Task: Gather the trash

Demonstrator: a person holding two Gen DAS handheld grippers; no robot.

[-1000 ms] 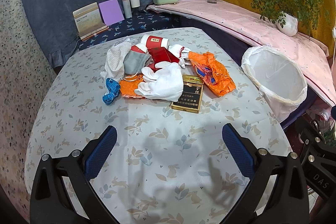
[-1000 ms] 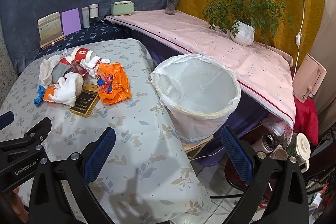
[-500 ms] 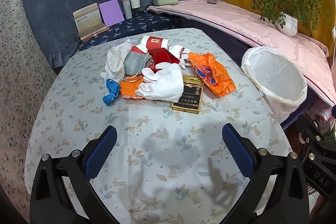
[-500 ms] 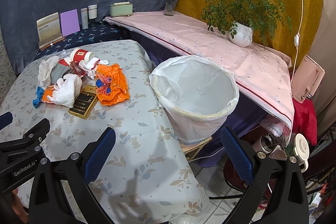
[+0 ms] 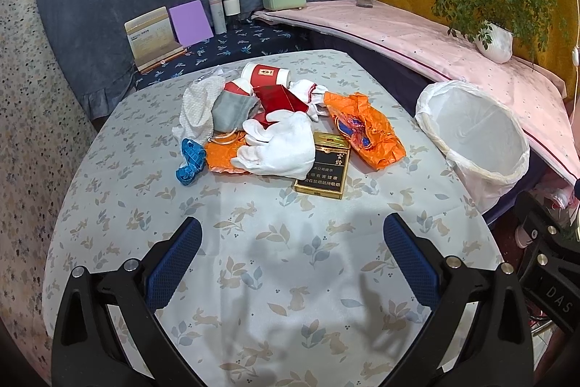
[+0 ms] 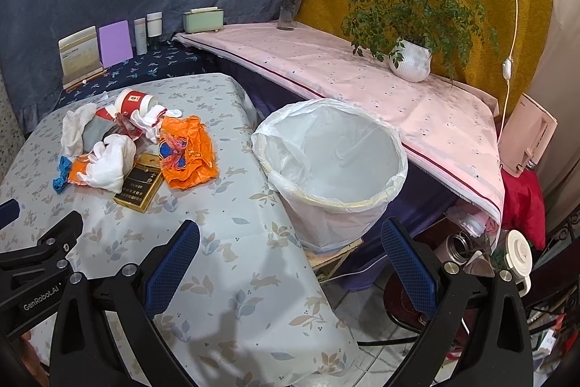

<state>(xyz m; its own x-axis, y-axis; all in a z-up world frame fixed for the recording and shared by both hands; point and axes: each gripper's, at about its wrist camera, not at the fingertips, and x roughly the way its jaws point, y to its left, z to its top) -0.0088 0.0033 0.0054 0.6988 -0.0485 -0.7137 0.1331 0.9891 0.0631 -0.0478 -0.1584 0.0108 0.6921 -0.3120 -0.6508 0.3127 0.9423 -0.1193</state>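
Left tongs (image 5: 290, 242): I hold them spread wide and empty over the bare near part of the bench (image 5: 108, 205), pointing at the trash heap ahead.
Right tongs (image 6: 290, 243): also spread wide, nothing between the fingers; they hang over the bench's right edge, facing the bin.
Trash heap: all of it lies ahead of my left tongs, well apart from them. The black-and-gold cigarette box (image 5: 323, 165) is the nearest piece, a white glove (image 5: 281, 144) partly overlapping its left side.
Rest of heap: orange plastic bag (image 5: 364, 129) to the right of the box, blue wrapper (image 5: 189, 162) at the left end, a second orange wrapper (image 5: 223, 157) beside it, red carton (image 5: 277, 98), grey cloth (image 5: 230, 109) and red-and-white paper cup (image 5: 266, 75) at the back.
Bin: the white-lined waste bin (image 6: 330, 169) stands off the bench's right side, just ahead of my right tongs; the visible liner looks empty.
Progress: by my reading nothing is collected yet.
Left to do: every piece still needs picking and dropping in the bin.
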